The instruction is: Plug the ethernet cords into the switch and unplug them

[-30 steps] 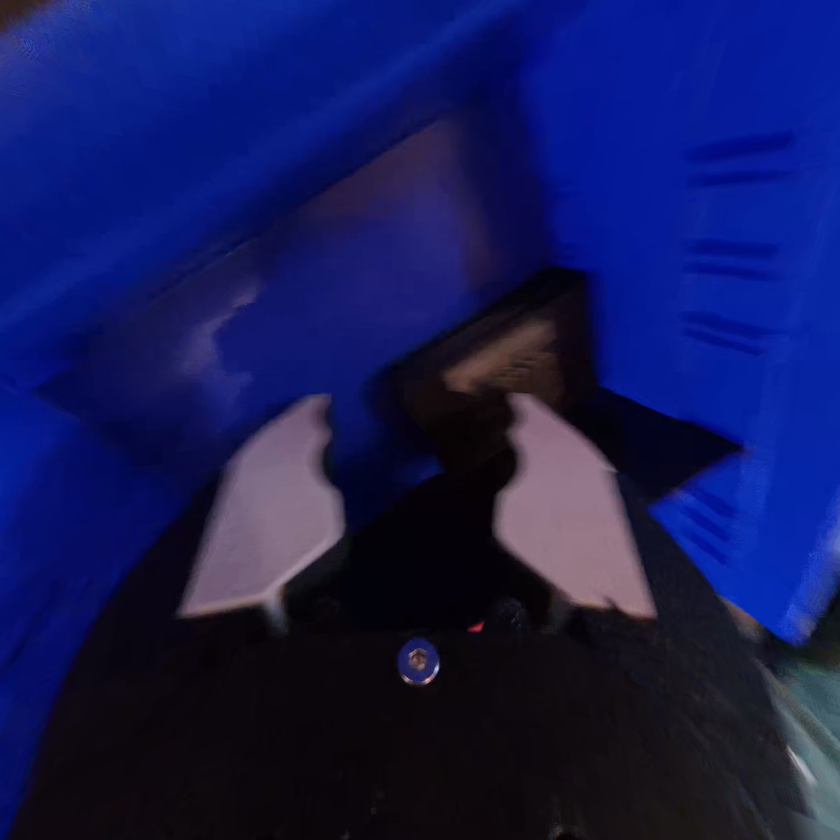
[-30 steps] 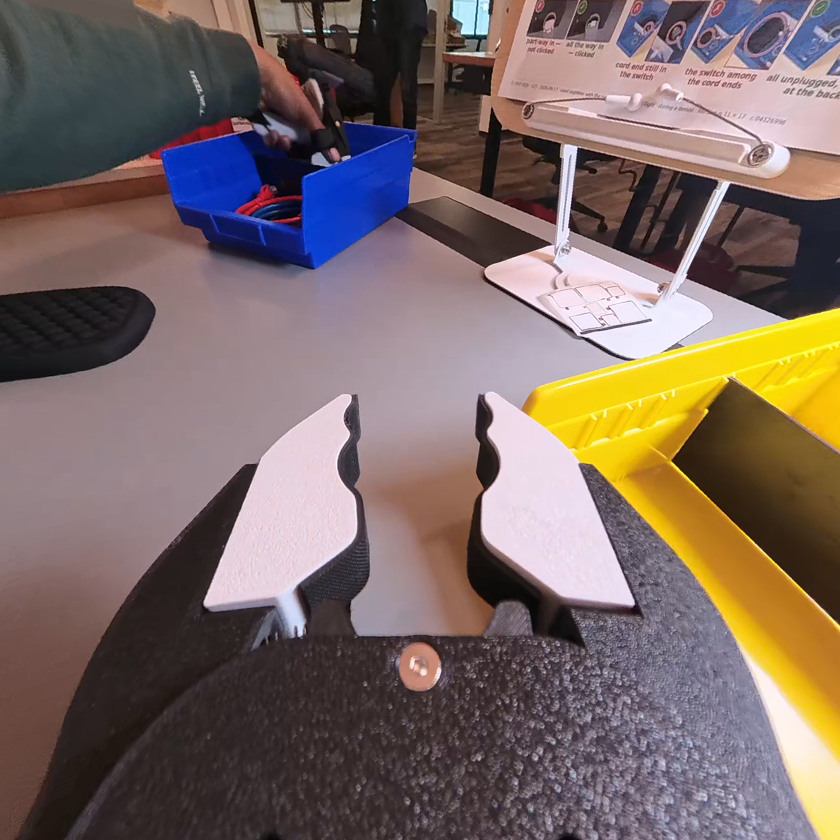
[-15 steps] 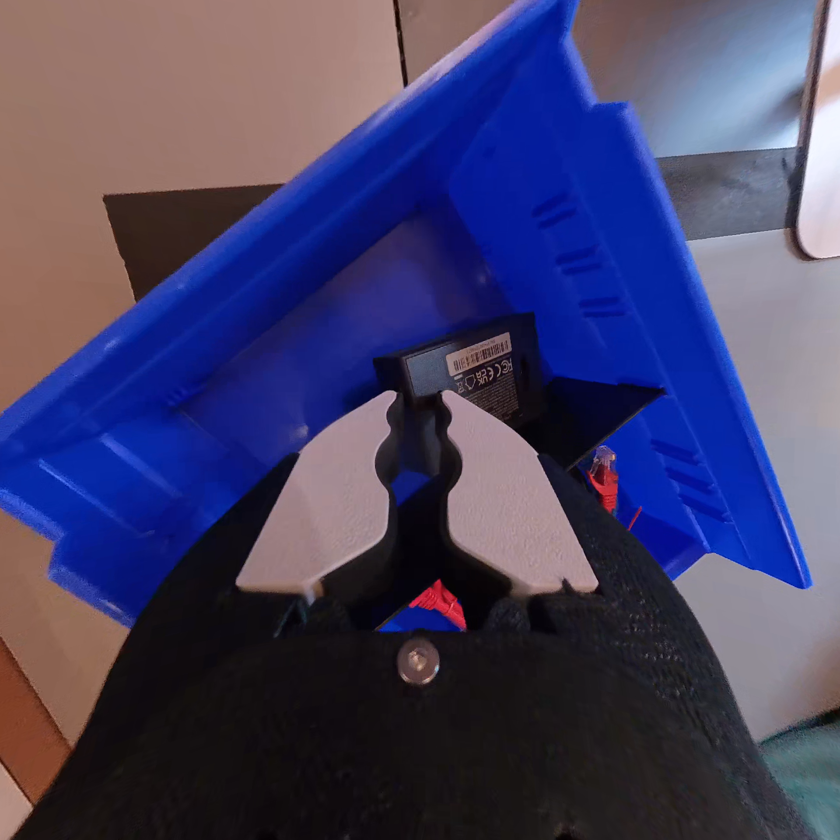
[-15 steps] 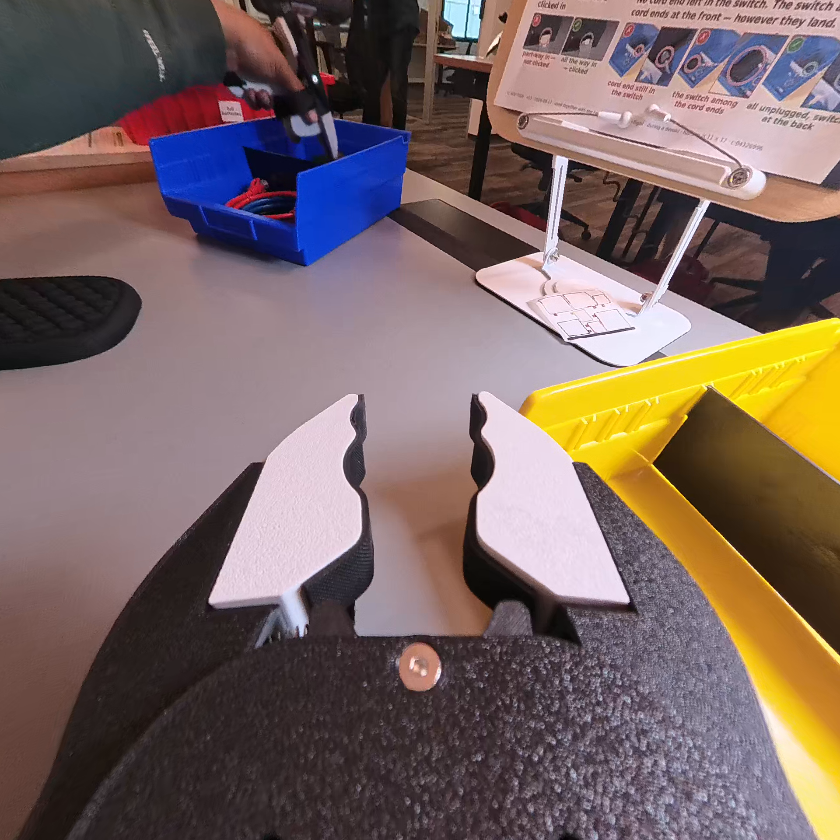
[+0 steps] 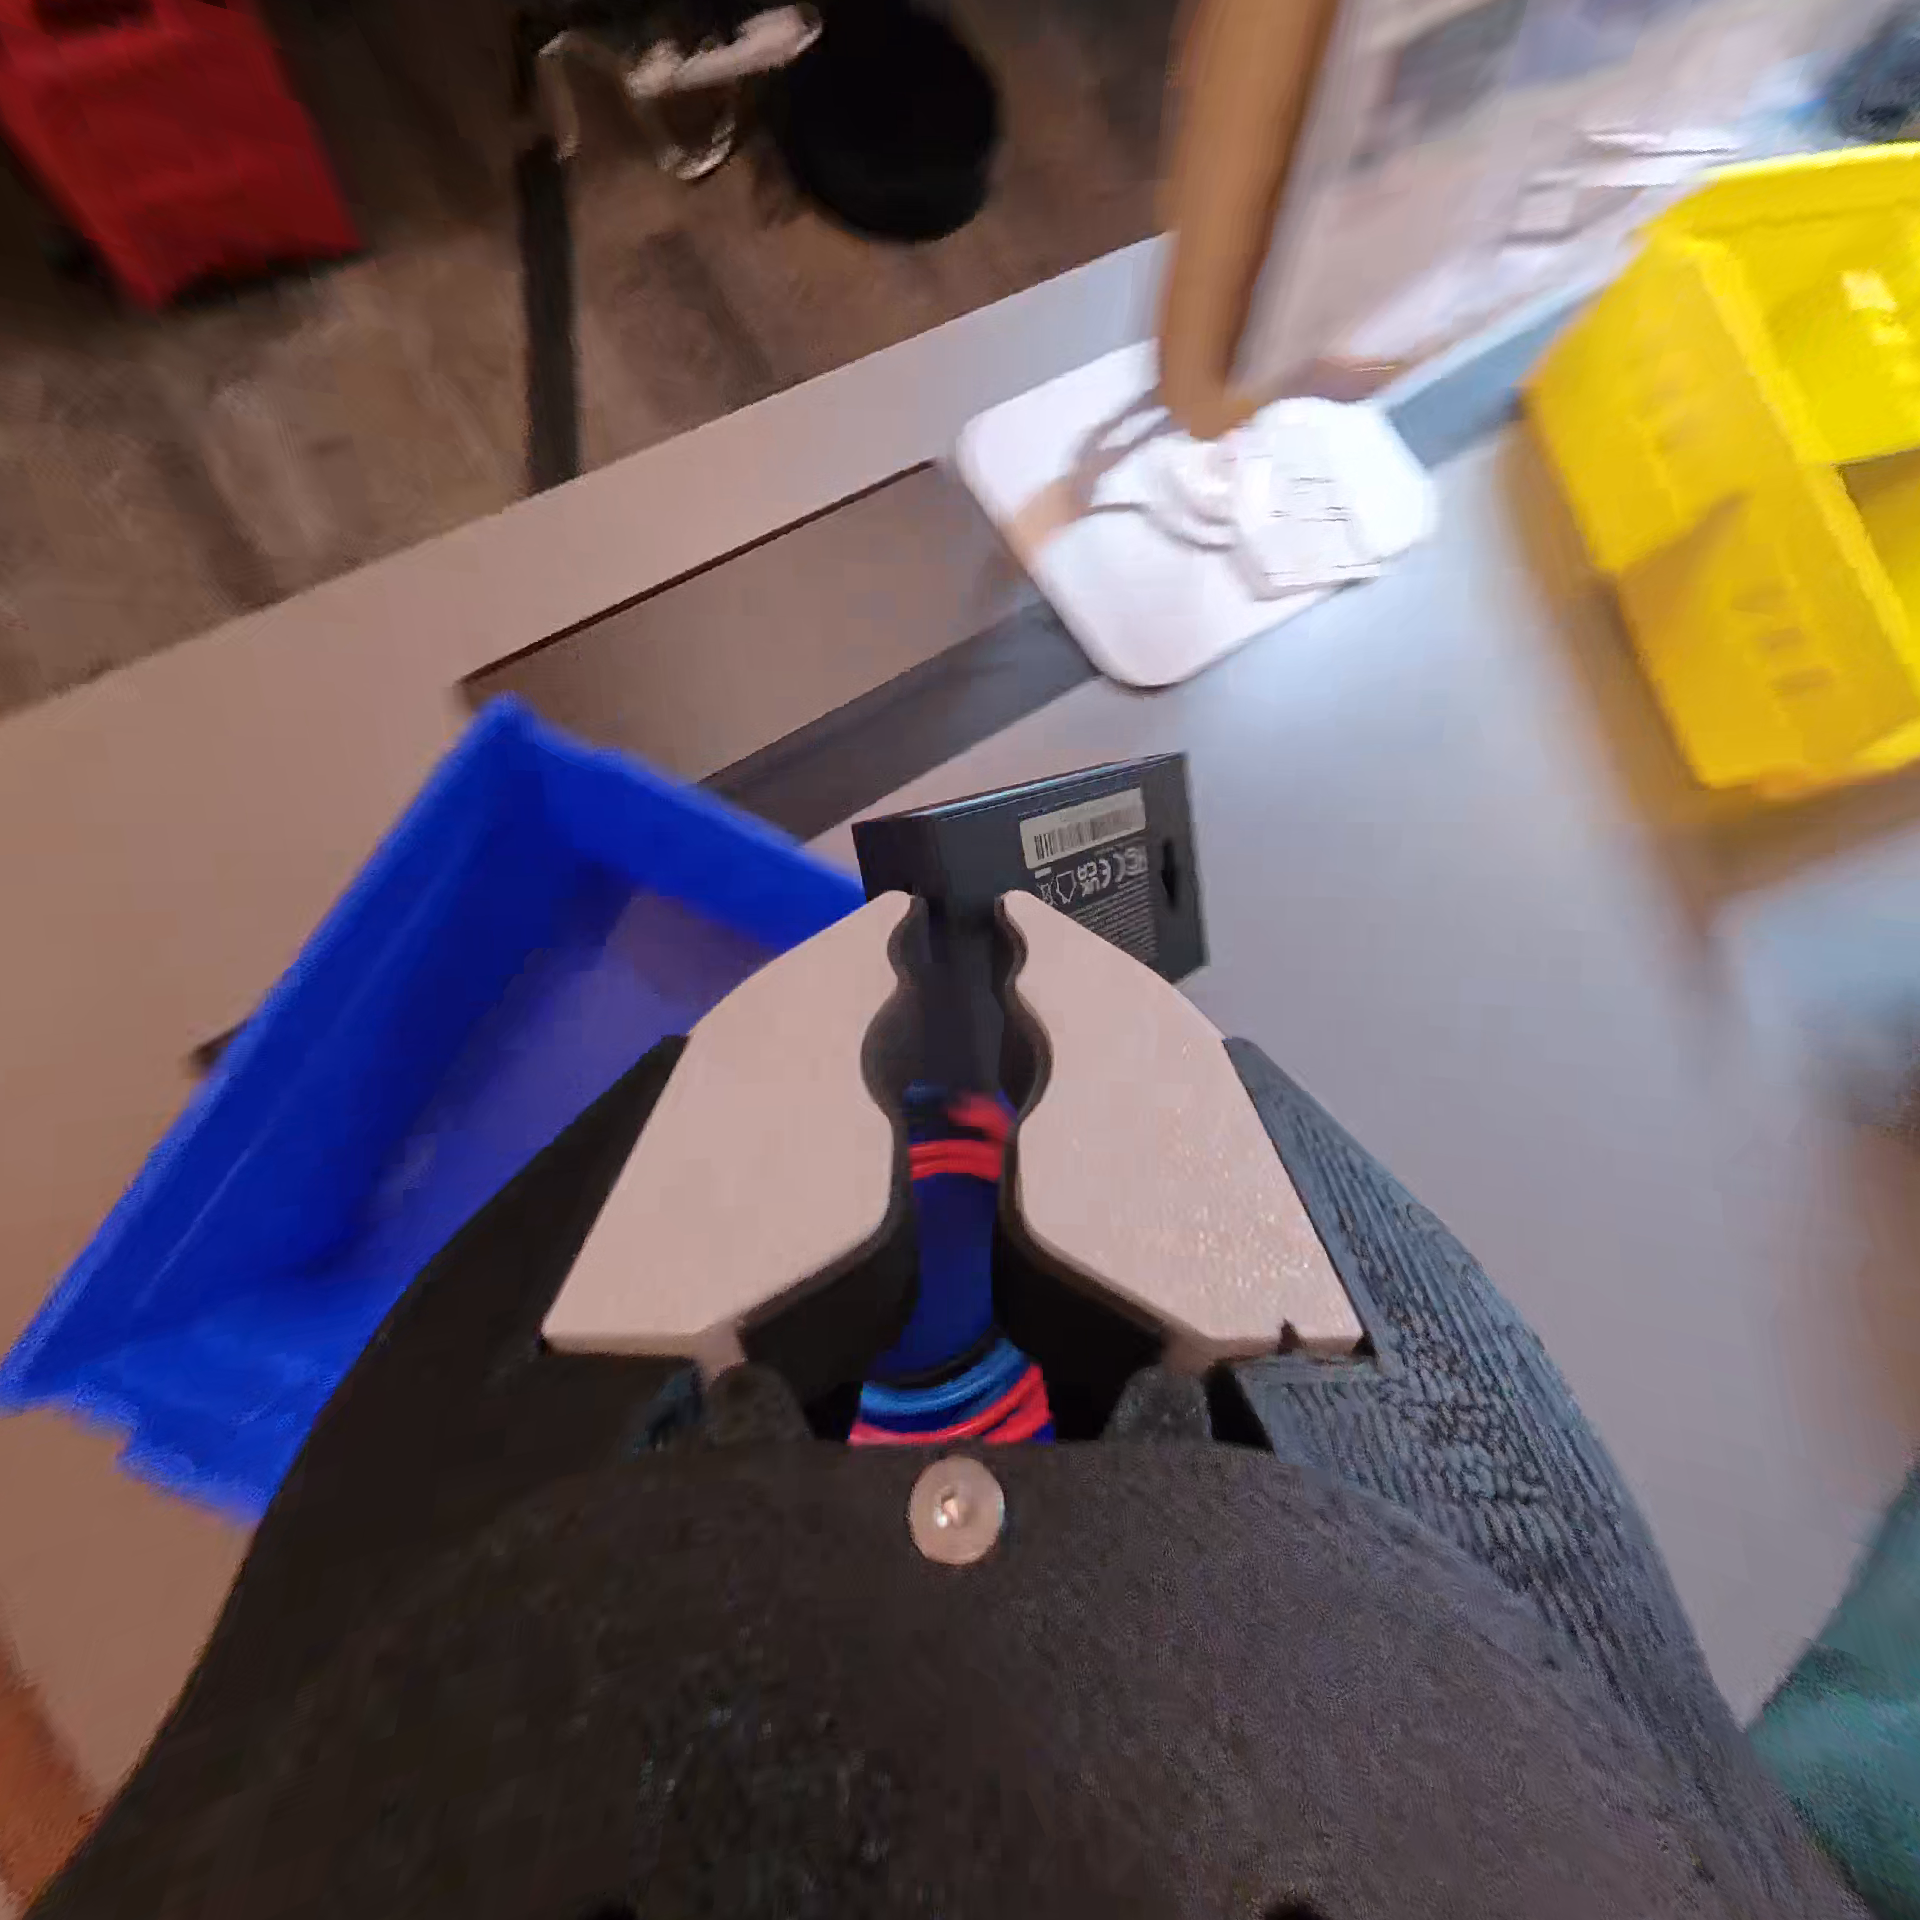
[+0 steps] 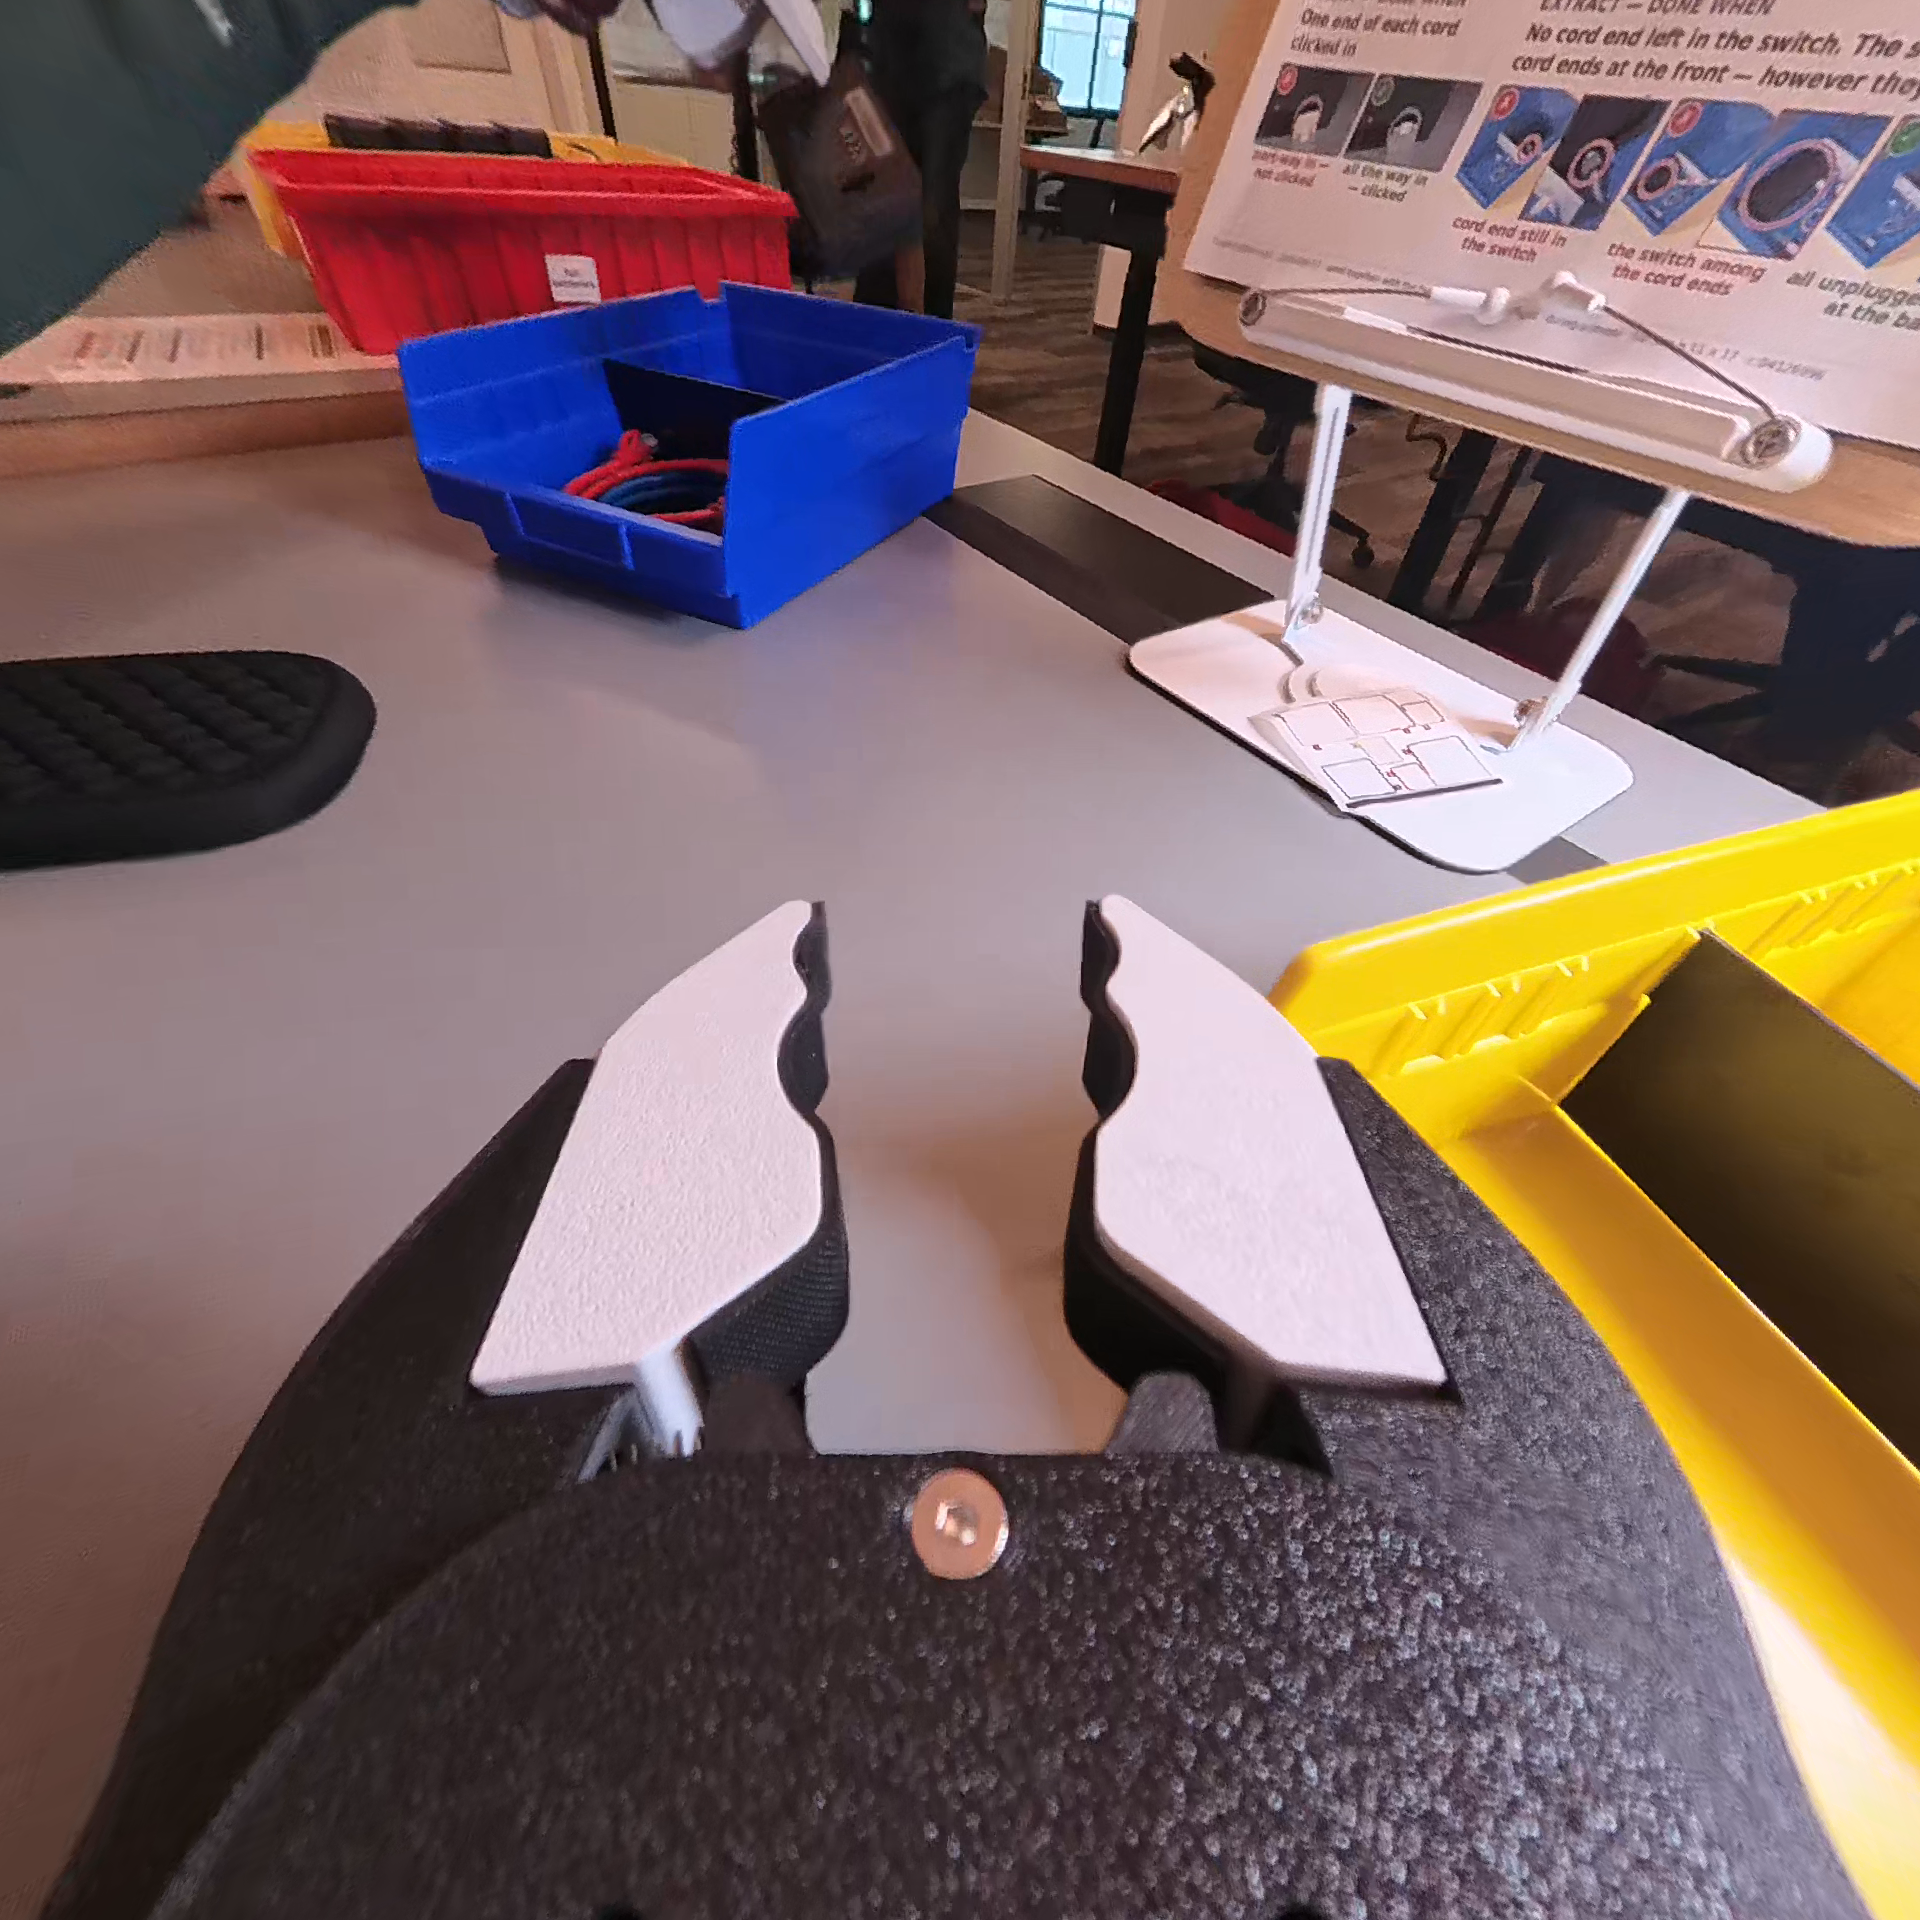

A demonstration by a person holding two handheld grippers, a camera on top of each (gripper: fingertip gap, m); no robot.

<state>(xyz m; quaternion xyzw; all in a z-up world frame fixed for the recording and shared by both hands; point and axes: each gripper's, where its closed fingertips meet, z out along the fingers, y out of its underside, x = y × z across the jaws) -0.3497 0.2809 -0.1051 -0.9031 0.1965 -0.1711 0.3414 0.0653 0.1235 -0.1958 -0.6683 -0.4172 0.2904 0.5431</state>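
Left gripper [image 5: 961,914] has its tips pinched together on the switch [image 5: 1049,868], a flat black box held up in the air above the table [image 5: 1455,1039], over the blue bin [image 5: 343,1091]. The box sticks out fwd past the tips and off to the right; its labelled flat side faces the left wrist cam, long axis running roughly away and rightward, tilted up a bit. Down between the fingers you can see red and blue cords [image 5: 951,1382] coiled in the bin underneath.

Right gripper [image 6: 954,935] is low over the grey table w/ tips apart, nothing between them. Yellow bin [image 6: 1507,997] sits just beside it on the right, a dark divider [image 6: 1766,1174] inside.

Further out in the right wrist view: black textured pad [image 6: 156,748] on the left, white stand base [image 6: 1382,727] w/ an instruction board [image 6: 1558,187] on the right. Beyond that the blue bin, front cut low, cords lying in its front part. Red bin [image 6: 499,239] behind it. A dark green sleeve [image 6: 125,114] crosses the top left; the left gripper there is too blurred to read.
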